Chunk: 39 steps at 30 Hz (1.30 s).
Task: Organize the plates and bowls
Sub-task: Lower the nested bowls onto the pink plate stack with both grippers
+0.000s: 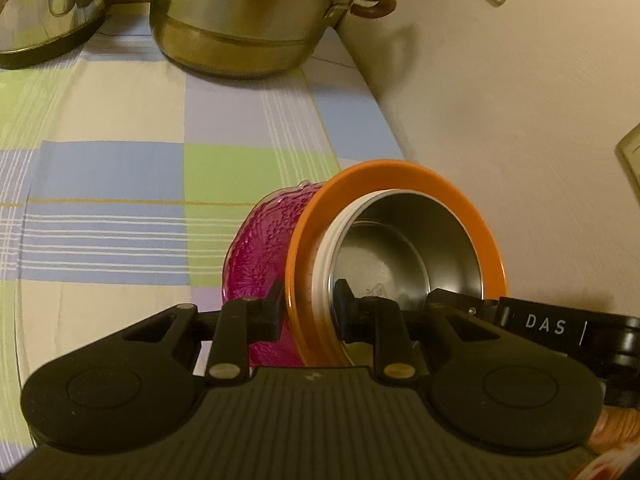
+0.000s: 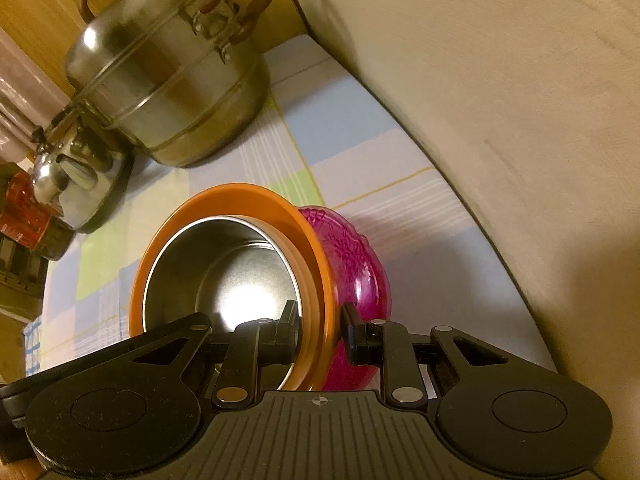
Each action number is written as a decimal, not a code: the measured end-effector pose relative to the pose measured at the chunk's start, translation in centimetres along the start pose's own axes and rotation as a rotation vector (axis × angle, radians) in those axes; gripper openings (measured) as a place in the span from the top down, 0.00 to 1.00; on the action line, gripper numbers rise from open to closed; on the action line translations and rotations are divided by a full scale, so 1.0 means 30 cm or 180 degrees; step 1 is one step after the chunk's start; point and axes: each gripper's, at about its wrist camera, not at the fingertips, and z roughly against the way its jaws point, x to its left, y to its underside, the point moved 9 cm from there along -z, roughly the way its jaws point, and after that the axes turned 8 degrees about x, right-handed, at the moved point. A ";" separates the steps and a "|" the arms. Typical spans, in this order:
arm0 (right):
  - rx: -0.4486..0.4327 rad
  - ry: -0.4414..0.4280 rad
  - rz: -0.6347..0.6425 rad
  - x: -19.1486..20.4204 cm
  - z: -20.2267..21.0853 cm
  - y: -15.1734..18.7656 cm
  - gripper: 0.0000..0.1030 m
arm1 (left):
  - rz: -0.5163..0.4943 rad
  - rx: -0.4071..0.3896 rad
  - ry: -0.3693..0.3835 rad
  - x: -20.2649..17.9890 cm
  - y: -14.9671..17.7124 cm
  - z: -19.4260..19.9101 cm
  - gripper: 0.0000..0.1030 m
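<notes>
both grippers, left gripper (image 1: 310,312) & right gripper (image 2: 320,332), clamp the orange bowl (image 1: 400,172) rim of the nested stack w/ steel bowl (image 1: 400,240) & pink glass bowl (image 1: 260,248); keep it level; lower both sides together.

1. The letters "DAS" in white capitals, followed by a white vertical stroke, stand on a black band (image 1: 548,326) just right of the left gripper's (image 1: 310,310) right finger, seen in the left wrist view.
2. A small embossed diamond-shaped mark sits on the inner floor of the steel bowl (image 1: 400,256), just ahead of that gripper's right finger; its characters are too small to read.
3. A red canister (image 2: 24,216) far to the left of the right gripper carries print that is too blurred to make out.
</notes>
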 end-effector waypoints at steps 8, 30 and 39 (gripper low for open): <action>0.0073 0.0017 -0.0045 -0.019 -0.070 -0.004 0.78 | 0.0048 0.0056 -0.0033 0.018 -0.006 -0.045 0.79; 0.0114 -0.0067 -0.0176 -0.044 -0.110 -0.004 0.78 | 0.0035 0.0022 -0.0055 0.022 -0.014 -0.058 0.78; -0.0021 -0.0144 -0.0172 -0.038 -0.087 0.003 0.66 | 0.0008 -0.0025 -0.0082 0.021 -0.008 -0.033 0.72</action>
